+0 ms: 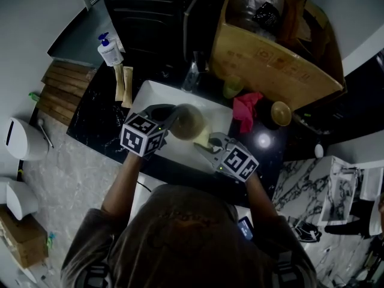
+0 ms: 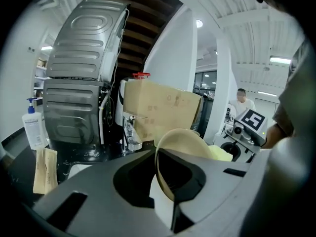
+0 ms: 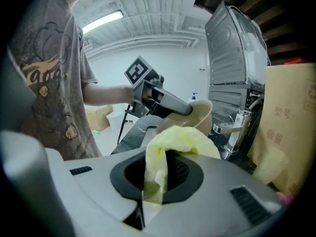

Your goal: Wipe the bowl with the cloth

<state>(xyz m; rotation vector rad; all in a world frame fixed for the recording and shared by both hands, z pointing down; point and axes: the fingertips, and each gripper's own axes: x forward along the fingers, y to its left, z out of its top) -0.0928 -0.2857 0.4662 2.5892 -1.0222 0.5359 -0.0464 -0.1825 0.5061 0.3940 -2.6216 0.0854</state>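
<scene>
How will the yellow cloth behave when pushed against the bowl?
Likely floppy: the cloth bunches and droops over where the right tool pinches it. Probably light; it should mould to the bowl rather than shove it.

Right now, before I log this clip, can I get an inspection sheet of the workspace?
Surface: black marble counter with a white sink.
Job's things: bowl held over the sink; yellow cloth beside its rim, contact unclear.
Clutter: pump bottle, two sachets, cardboard box, pink cloth, small yellow bowl.
Grippers: left gripper shut on the bowl's rim; right gripper shut on the yellow cloth.
Cables: one dark lead below the left gripper.
Surroundings: wooden slats and a white bin at the left.
</scene>
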